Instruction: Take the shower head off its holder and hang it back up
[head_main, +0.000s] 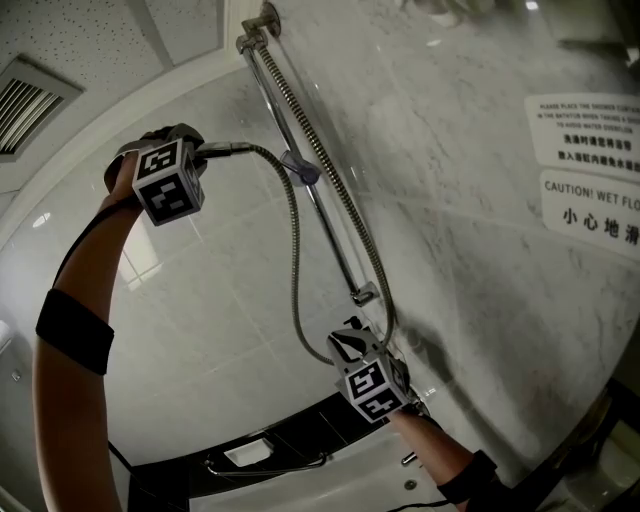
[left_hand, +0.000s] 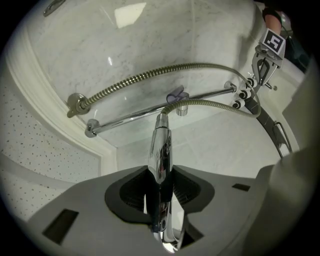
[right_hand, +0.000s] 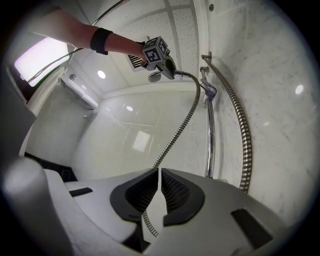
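A grey-veined marble wall (head_main: 470, 260) carries a wet-floor caution sign (head_main: 590, 210) with Chinese characters, and a smaller printed notice (head_main: 585, 130) sits just above it. A slatted vent (head_main: 25, 105) is set in the speckled ceiling (head_main: 100, 40). Low down, a chrome grab bar (head_main: 270, 467) runs beside the white bathtub (head_main: 320, 488), under a dark tile band (head_main: 300, 432).

Open air in front of the tiled wall (head_main: 220, 330), left of the rail (head_main: 332, 232), free for a hand. Blocked close to the marble wall (head_main: 480, 260) by the rail, its holder (head_main: 301, 169) and the hose (head_main: 294, 270), looping from the raised shower head (left_hand: 161, 145) down to the rail's foot and back up beside it.
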